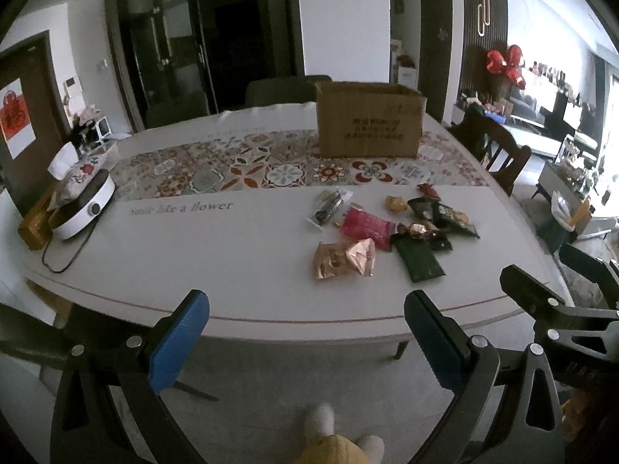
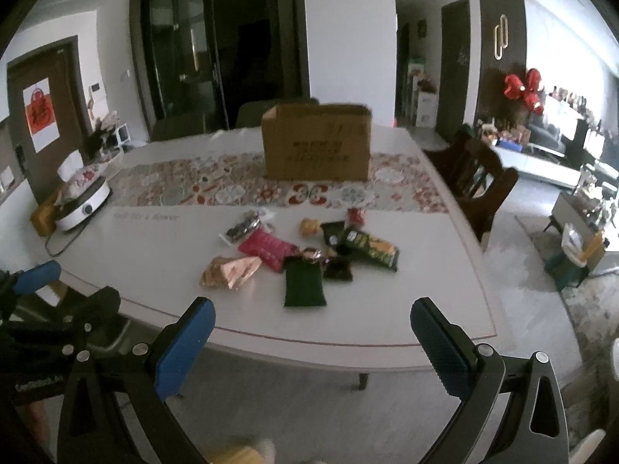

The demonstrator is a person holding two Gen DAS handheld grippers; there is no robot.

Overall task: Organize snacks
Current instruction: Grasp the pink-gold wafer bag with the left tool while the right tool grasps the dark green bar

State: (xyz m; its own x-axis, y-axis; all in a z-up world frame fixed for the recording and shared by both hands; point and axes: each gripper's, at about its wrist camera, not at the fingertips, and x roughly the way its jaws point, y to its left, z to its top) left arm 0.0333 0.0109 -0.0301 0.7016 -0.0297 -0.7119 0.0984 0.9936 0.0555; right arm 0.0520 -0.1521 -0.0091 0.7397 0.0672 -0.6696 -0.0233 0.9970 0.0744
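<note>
Table: large white table [image 1: 216,263] with rounded corners; a patterned floral-tile runner [image 1: 240,166] crosses its middle.
Table writing: grey script on the white surface reads "Smile like a flower" [image 1: 182,208]; in the right wrist view the same line is too blurred to read.
Cardboard box: brown box [image 1: 367,120], open at the top, stands upright on the runner at the far side of the table. Dark print on its front face is too small to read.
Left gripper: left gripper [image 1: 305,332] hangs off the near table edge, blue-padded fingers [image 1: 180,342] wide apart, nothing between them.
Right gripper: right gripper [image 2: 313,336] also sits off the near edge, jaws spread wide and empty.
Cooker: white round appliance [image 1: 83,208] with a front dial, at the table's left end, its cord looping on the surface.
Snacks: loose cluster of snack packets [image 1: 390,232] on the white surface, between the box and the near edge, well apart from both grippers.
Green pouch: plain dark green pouch [image 1: 419,259], nearest the edge; no legible label.
Pink-gold bag: crinkled foil bag [image 1: 344,258], just left of the green pouch.
Magenta packet: magenta packet [image 1: 367,228] behind the foil bag; print unreadable.
Door poster: red emblem on a white sheet [image 1: 15,118] at far left.
</note>
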